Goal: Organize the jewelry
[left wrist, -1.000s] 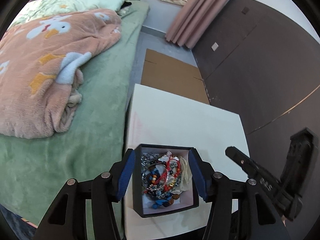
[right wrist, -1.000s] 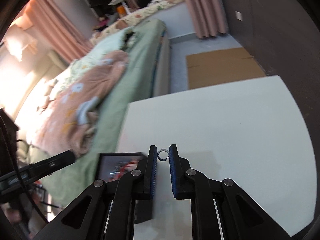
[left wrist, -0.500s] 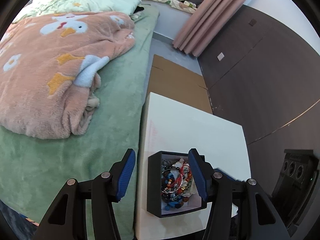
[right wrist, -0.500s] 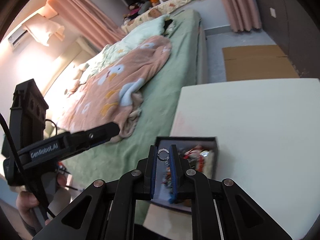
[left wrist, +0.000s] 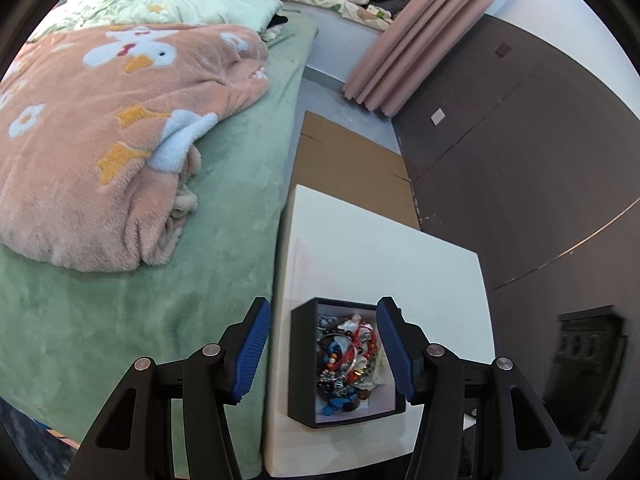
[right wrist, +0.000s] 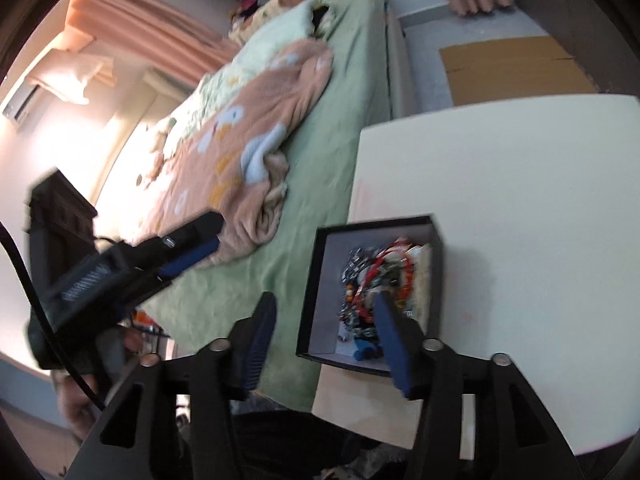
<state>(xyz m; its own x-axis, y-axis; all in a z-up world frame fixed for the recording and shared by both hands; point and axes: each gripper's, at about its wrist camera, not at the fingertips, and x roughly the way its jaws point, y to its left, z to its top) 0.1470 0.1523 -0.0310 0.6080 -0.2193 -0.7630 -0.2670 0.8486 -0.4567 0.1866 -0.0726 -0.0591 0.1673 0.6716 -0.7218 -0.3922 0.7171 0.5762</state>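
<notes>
A white table (left wrist: 384, 248) lies ahead of the left claw (left wrist: 322, 344). A black box (left wrist: 302, 360) rests on it at its near left corner, framed between that claw's spread fingers and holding a heap of jewelry (left wrist: 348, 356). From the right claw (right wrist: 326, 332), the same box (right wrist: 316, 280) sits just ahead, partly under the right finger. Left of both claws runs a green bed (left wrist: 120, 300), with a pink blanket (left wrist: 100, 152) bunched on it. Beyond the table, flat cardboard (left wrist: 348, 168) lies on the floor (left wrist: 344, 100).
</notes>
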